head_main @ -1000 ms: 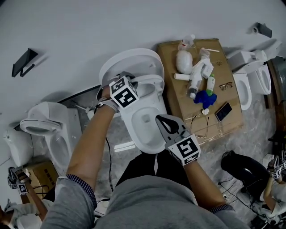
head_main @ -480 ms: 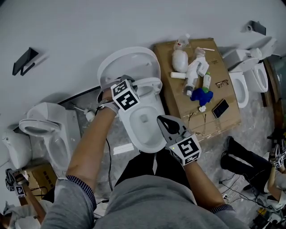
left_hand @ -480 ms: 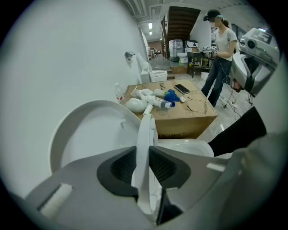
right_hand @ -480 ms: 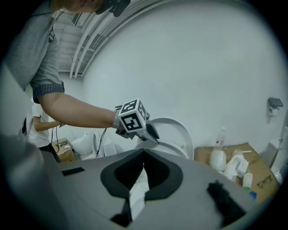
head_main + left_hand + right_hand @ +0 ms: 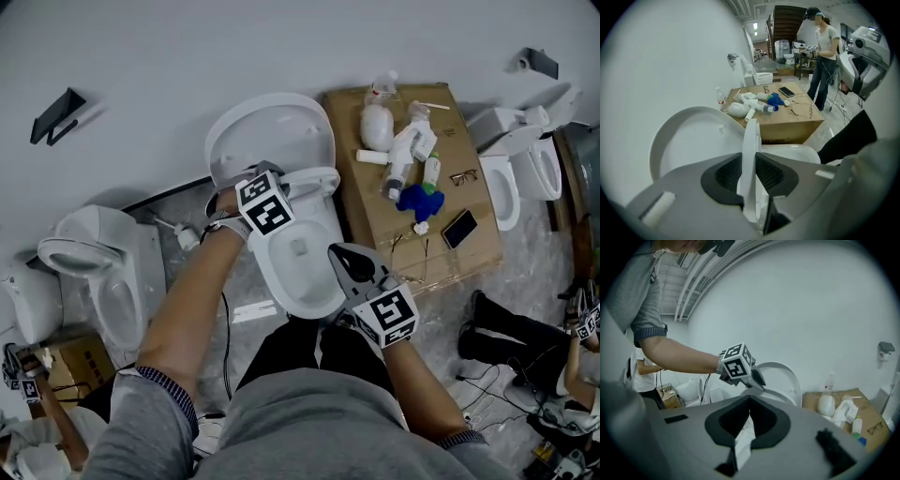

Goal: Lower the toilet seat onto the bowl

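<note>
The left gripper (image 5: pixel 749 164) pinches the thin, smooth white toilet seat (image 5: pixel 751 133), tilted up over the shiny oval bowl (image 5: pixel 270 277). The right gripper (image 5: pixel 749 401) is closed and holds nothing.

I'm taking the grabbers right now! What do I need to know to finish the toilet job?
Left gripper: fingers shut on the edge of the white plastic toilet seat.
Right gripper: shut, holding nothing, hovering by the front of the white ceramic bowl.
Seat: raised, standing apart from the round white lid, which leans up against the wall.
Done: the seat is gripped and clear of the lid.
Left to do: swing the seat down gently until it lies flat on the bowl, then let go.
</note>
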Available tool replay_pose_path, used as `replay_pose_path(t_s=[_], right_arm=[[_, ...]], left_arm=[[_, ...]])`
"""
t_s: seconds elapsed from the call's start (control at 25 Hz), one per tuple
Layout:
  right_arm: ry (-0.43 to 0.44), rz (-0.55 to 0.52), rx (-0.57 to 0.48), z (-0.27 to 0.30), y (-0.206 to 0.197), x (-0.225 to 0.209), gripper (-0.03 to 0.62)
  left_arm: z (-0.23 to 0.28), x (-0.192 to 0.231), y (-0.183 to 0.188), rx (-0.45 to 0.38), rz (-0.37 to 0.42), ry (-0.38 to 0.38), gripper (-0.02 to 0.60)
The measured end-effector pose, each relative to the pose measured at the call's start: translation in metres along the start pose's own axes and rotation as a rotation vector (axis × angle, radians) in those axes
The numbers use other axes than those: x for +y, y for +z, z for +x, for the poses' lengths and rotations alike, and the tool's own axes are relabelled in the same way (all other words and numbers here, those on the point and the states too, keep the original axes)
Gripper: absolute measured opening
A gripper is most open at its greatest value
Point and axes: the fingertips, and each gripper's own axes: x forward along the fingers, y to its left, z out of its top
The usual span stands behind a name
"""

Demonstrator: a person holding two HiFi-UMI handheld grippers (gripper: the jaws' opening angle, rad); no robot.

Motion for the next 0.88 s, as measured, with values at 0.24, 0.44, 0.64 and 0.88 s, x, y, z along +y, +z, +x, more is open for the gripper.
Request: replay_pose_path(t_s=[0.24, 0.44, 0.64, 0.88], right_arm=[[0.039, 0.01, 0.008, -0.009, -0.009, -0.001, 0.015], [0.062, 0.005, 0.013, -0.019, -0.014, -0.003, 0.015], [0.084, -0.01, 0.016, -0.03, -0.017, -0.001, 0.015], [0.102, -0.012, 0.023, -0.037, -0.02, 0.006, 0.015]], left_arm=[[-0.002, -0.015, 0.0, 0.032, 0.0, 0.014, 0.097], [-0.003, -0.031, 0.0, 0.046, -0.008, 0.011, 0.1], [-0.004, -0.045, 0.0, 0.054, -0.014, 0.01, 0.1], [-0.009, -0.061, -0.003, 0.056, -0.014, -0.002, 0.103]])
